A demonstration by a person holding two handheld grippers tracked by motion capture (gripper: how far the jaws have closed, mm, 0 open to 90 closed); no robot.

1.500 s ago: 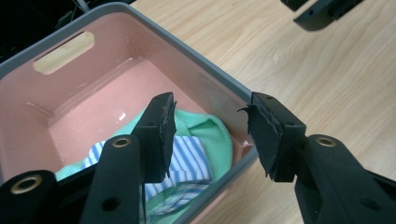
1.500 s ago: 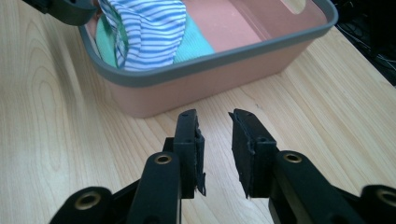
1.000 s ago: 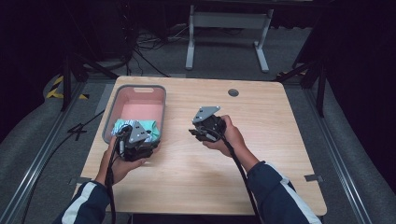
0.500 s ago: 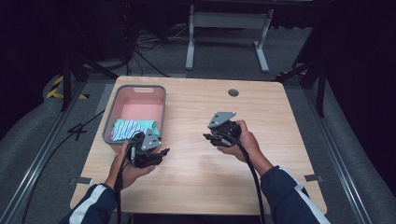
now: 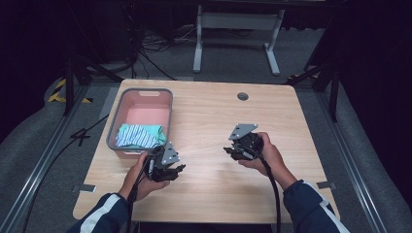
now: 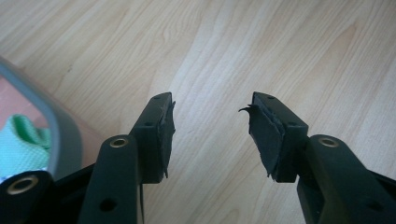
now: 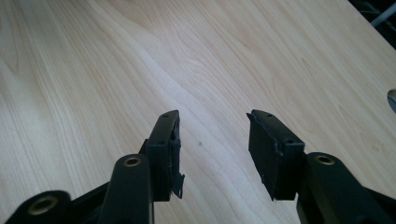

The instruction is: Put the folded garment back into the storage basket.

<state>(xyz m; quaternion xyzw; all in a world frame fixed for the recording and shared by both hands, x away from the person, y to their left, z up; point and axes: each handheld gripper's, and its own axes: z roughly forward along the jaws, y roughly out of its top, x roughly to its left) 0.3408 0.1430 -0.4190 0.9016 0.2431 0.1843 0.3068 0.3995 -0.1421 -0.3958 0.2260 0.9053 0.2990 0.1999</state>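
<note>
Both hands have pulled back toward the lower frame since a second ago, the left gripper (image 5: 167, 165) and right gripper (image 5: 241, 145) spread and empty, so rest now, clear of the grey-rimmed pink plastic bin (image 5: 118, 122) at centre left holding the folded green striped cloth (image 5: 138, 135).

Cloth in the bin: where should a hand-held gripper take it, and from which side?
Probably from above, on the raised striped folds of the cloth. It lies bunched at the near end of the bin, whose walls block any sideways approach.
</note>
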